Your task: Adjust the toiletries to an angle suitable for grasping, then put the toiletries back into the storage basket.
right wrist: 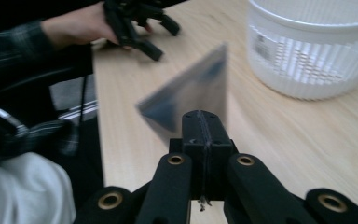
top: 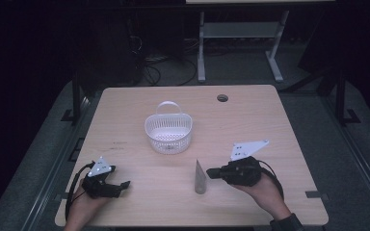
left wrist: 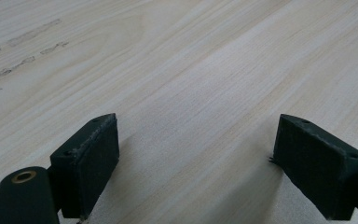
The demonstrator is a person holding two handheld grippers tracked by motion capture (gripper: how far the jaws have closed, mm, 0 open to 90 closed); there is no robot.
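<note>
- the right tool lies low over the counter, its jaws pressed together with nothing between them, the tips just beside a grey cone-shaped piece.
- in the right gripper view the grey cone-shaped piece sits just past the closed tips, blurred.
- the left tool rests at the near left of the counter, jaws wide apart over bare wood.
- a white basket stands mid-counter, beyond the grey piece and apart from it.

Lab: bare wooden table, cables on floor, dark surroundings.
</note>
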